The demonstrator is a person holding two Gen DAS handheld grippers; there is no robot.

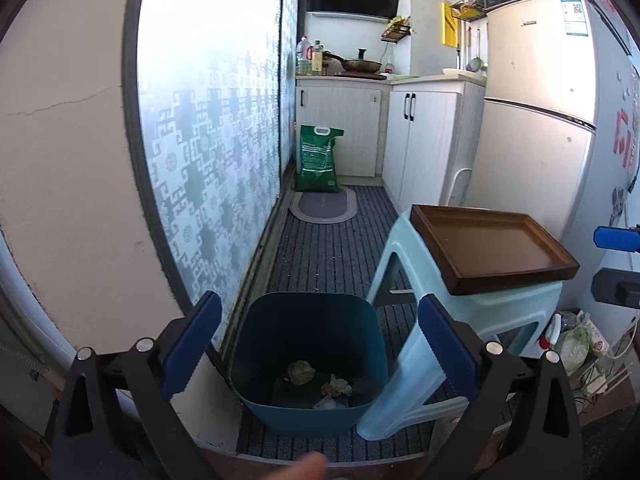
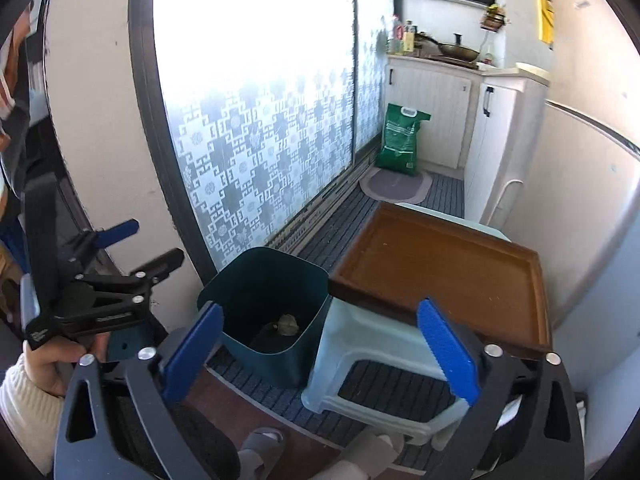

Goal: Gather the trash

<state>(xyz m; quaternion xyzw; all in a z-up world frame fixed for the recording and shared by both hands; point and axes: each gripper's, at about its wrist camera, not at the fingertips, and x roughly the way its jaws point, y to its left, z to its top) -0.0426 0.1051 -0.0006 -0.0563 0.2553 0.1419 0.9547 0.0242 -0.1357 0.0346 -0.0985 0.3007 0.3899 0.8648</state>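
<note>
You face a narrow kitchen aisle: a frosted patterned sliding door (image 1: 216,152) runs down its left side, and a white fridge (image 1: 536,112) and white cabinets (image 1: 420,144) close the right side. The striped floor mat (image 1: 336,248) between them is the only open lane, and it runs clear back to a green sack (image 1: 318,160) standing against the far cabinet with a small oval rug (image 1: 324,206) before it.

Near you, a pale blue plastic stool (image 2: 360,344) fills the right half of the lane. A brown wooden tray (image 2: 444,268) lies flat on the stool, its near and left edges overhanging the seat, and its left corner reaches just over the rim of the bin.

The dark teal bin (image 1: 310,364) stands on the mat between the door track and the stool, touching or nearly touching the stool's leg. The trash is at its bottom: crumpled paper scraps (image 1: 300,372), another wad (image 1: 336,386) beside them.

Your left gripper (image 1: 320,346) hangs above the bin's mouth with its blue pads spread wide and nothing between them. Your right gripper (image 2: 320,354) is also spread fully and holds nothing; it sits higher, framing the bin's right wall and the stool
</note>
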